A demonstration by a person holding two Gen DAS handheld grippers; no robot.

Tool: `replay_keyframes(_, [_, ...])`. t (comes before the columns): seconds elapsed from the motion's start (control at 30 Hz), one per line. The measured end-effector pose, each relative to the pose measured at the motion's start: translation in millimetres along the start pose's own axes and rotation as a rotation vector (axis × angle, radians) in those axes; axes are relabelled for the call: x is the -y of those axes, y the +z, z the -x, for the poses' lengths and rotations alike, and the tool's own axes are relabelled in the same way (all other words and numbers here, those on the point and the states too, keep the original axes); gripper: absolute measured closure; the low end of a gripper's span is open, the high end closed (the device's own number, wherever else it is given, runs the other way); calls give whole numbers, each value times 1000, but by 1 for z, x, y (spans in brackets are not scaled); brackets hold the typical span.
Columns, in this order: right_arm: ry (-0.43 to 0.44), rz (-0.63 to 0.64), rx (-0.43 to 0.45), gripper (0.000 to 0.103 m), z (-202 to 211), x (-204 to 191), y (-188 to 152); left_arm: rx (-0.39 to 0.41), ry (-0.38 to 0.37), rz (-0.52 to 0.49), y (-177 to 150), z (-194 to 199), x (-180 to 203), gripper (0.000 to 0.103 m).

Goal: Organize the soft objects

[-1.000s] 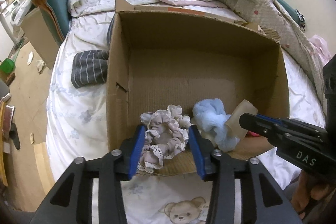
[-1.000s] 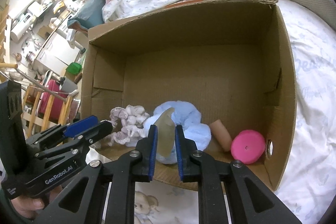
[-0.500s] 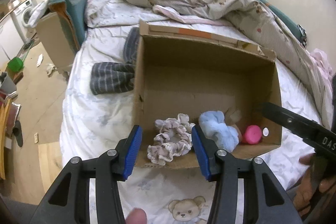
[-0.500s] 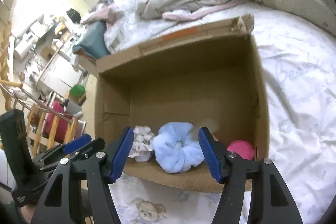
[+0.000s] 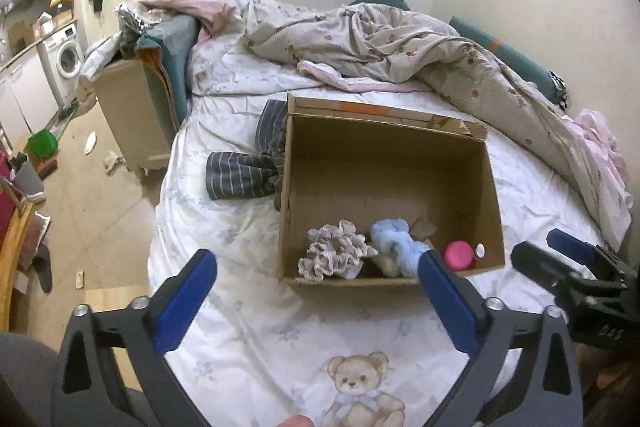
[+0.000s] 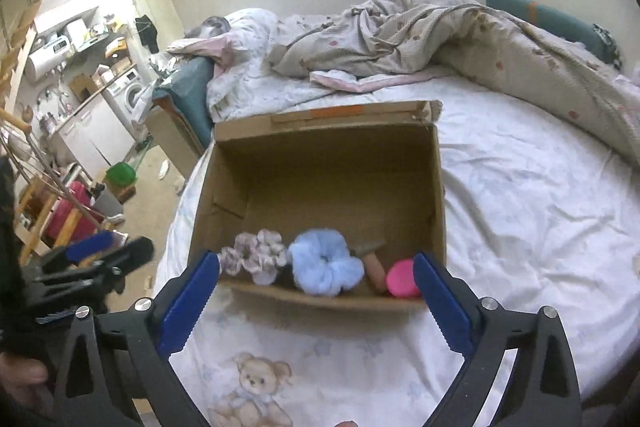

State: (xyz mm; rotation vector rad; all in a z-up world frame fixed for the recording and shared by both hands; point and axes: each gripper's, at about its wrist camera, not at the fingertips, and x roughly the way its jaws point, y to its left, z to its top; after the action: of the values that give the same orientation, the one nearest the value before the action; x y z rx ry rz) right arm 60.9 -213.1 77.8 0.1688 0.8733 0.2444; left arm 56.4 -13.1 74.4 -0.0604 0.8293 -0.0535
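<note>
Two scrunchies [image 6: 256, 257], one pink puff [image 6: 402, 281] in one box [image 6: 328, 163]; both claws [image 5: 316, 297] [image 6: 316, 301] just spread wide, empty.

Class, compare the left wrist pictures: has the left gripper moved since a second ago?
Yes. The left gripper has drawn back and up from the cardboard box; its jaws have just been opening, leaving the frilly scrunchie inside.

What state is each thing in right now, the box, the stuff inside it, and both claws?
cardboard box: open, upright on the bed
lace scrunchie: loose in the box, near wall
blue scrunchie: loose in the box, beside the lace one
pink round case: in the box's near right corner
left claw: just opened, wide, empty
right claw: just opened, wide, empty
striped cloth: crumpled outside the box
</note>
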Motion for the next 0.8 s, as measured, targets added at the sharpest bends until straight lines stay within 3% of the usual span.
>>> replay_keyframes(0.43, [-129, 51, 20, 0, 3, -4, -33, 4, -2, 22, -22, 6, -5, 1])
replay_keyframes(0.8, [-119, 31, 25, 0, -1, -1, -30, -15, -15, 14, -25, 4, -4, 1])
